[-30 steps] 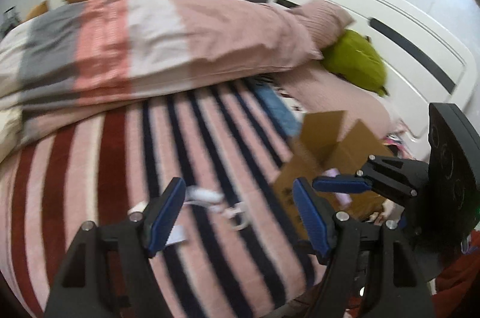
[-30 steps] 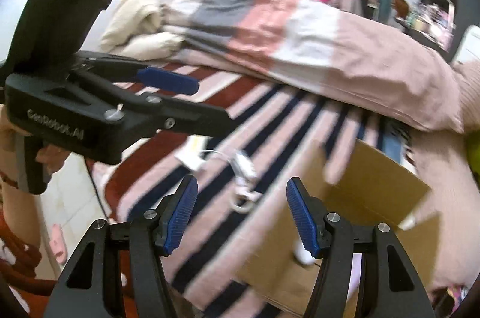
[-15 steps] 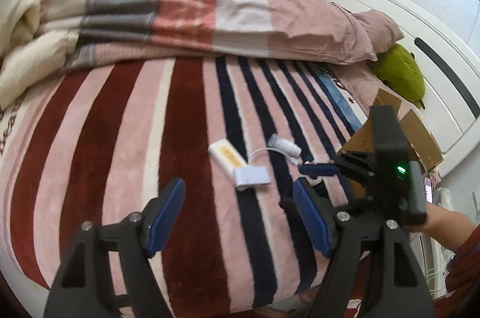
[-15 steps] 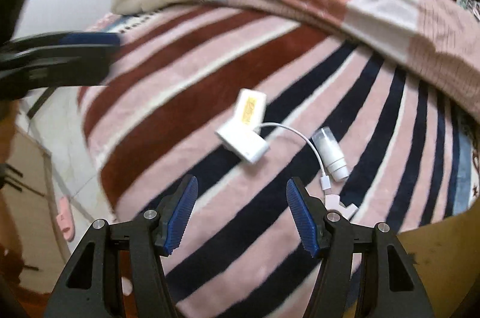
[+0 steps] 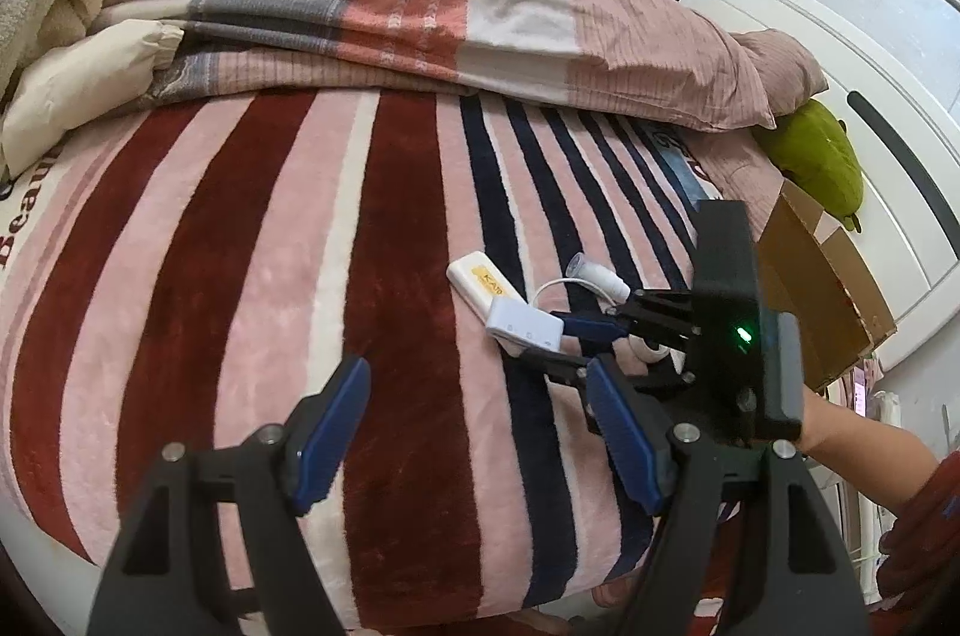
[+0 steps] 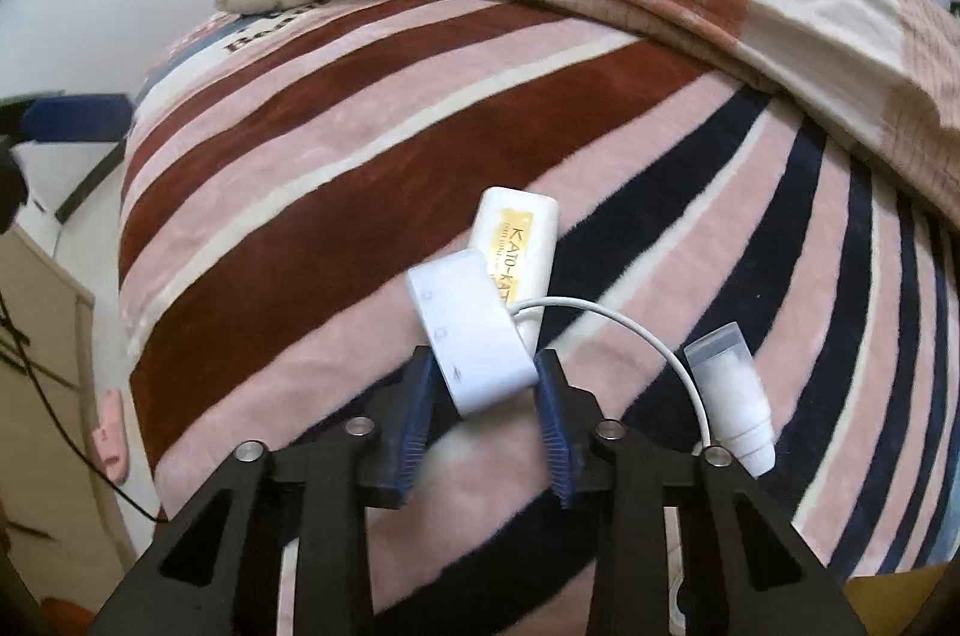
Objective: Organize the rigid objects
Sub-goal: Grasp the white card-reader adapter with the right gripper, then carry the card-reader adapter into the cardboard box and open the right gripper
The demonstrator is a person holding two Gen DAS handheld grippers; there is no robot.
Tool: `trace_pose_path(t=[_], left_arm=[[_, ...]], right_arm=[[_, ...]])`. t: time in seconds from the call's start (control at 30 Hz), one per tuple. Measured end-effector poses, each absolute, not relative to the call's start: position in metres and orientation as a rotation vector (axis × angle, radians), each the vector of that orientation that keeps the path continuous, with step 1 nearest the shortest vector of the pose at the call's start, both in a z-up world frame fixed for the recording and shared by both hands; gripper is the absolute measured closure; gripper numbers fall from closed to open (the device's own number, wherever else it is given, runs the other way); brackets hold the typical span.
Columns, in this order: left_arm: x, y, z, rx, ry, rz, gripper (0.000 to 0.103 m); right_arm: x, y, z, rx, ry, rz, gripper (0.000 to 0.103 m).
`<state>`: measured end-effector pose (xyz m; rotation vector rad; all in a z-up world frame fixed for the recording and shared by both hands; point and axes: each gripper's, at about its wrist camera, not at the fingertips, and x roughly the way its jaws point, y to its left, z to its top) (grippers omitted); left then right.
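1. Plush striped blanket on the bed; folded quilt behind, cardboard box to the right.
2. Lying close together: flat white adapter with thin looped cable, rounded cream tube partly beneath it, small capped bottle just beside.
3. Right tongs clamped on the adapter's near end, long axis running away, tilted left.
4. Left tongs spread wide, holding nothing, nearer the bed's edge.

The cream tube, lying just ahead of the right gripper, reads "KATO-KAT" on its yellow label; further letters are hidden. Beyond it, the striped blanket carries blurred lettering beginning "Bea".
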<state>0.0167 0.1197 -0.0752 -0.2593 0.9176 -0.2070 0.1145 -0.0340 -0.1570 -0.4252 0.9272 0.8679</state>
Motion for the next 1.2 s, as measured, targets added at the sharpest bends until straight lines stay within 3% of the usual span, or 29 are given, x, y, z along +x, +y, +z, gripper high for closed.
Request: trace_pose_path(t=[0.6, 0.67, 0.73, 0.8, 1.2], left_arm=[[0.042, 0.061, -0.035, -0.3, 0.859, -0.446, 0.032], [0.043, 0.054, -0.028, -0.326, 0.85, -0.497, 0.035], [0.045, 0.045, -0.021, -0.329, 0.843, -0.546, 0.048], [0.047, 0.034, -0.014, -0.316, 0.833, -0.564, 0.051], [0.073, -0.055, 0.026, -0.204, 0.814, -0.68, 0.051]], right_arm=[[0.043, -0.07, -0.036, -0.399, 0.661, 0.963, 0.08], [0.041, -0.081, -0.027, -0.392, 0.629, 0.952, 0.08], [0.04, -0.092, -0.019, -0.374, 0.61, 0.947, 0.08], [0.041, -0.102, -0.012, -0.357, 0.596, 0.948, 0.08], [0.05, -0.178, 0.019, -0.304, 0.541, 0.826, 0.08]])
